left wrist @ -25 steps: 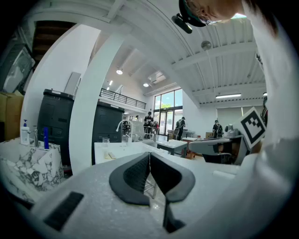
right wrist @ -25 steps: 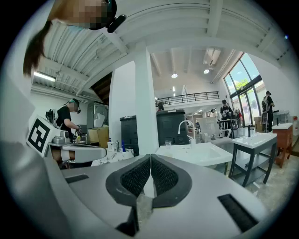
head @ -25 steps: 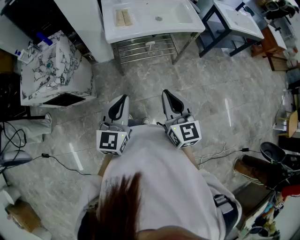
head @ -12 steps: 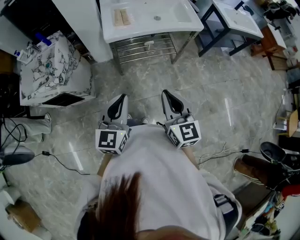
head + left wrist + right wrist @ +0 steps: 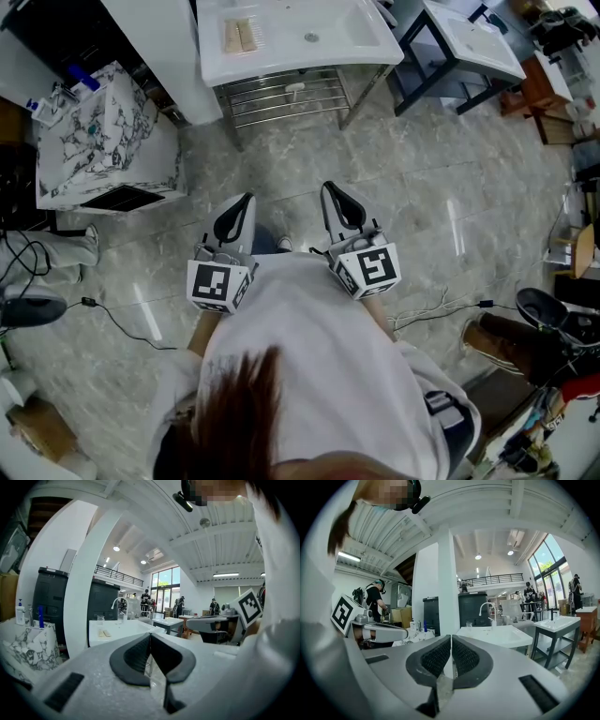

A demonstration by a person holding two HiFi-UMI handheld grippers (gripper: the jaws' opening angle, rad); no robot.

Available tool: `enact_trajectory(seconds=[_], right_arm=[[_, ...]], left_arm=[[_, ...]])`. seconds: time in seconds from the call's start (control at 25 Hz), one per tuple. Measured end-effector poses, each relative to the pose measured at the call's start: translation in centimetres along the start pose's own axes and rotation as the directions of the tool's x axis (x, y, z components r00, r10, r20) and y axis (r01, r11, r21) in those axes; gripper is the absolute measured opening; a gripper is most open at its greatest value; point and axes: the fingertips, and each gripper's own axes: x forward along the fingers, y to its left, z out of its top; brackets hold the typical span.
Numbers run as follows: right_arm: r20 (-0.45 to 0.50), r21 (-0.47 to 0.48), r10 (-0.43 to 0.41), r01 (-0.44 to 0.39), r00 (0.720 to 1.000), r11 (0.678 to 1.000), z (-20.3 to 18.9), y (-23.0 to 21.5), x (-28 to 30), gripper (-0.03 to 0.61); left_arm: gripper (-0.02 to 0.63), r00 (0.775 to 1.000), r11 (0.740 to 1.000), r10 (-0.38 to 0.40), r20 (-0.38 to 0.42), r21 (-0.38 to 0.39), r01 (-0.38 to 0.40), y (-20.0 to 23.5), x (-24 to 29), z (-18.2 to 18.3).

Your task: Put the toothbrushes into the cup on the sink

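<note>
Sink (image 5: 281,67) cut off at top

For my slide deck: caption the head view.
Both jaws shut and empty, the grey left gripper and right gripper point toward the white rectangular sink.

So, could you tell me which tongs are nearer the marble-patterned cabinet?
Left. In the head view, the left tongs are below and right of the marble-patterned cabinet; the right tongs are farther right.

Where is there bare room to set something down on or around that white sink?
The sink is bare right of the toothbrushes, around the drain. The floor between the sink and the left gripper and right gripper is open. Crowded: bottles on the marbled cabinet at left, cables at lower right.
</note>
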Motion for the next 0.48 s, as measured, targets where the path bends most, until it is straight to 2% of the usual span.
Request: enact_trajectory(seconds=[0.24,0.36,0.48], right_arm=[[-0.013,0.029,-0.010,0.011,1.000,1.000,-0.7,-0.9,0.1,0.017],[-0.021,0.041,-0.008,0.009,1.000,0.999,-1.0,-1.2,1.0,0.017],[-0.034,0.045,-0.003,0.004,0.999,0.999,-1.1,-1.7,2.3,0.017]], left_arm=[[0.015,1.000,0.999,-0.028,0.003,0.024,0.028,-0.4,0.7,0.2],[0.015,1.000,0.999,-0.019,-0.008,0.043,0.019,0.5,1.4,0.1],[0.015,1.000,1.000,-0.006,0.009,0.026,0.006,1.8,2.5,0.6]])
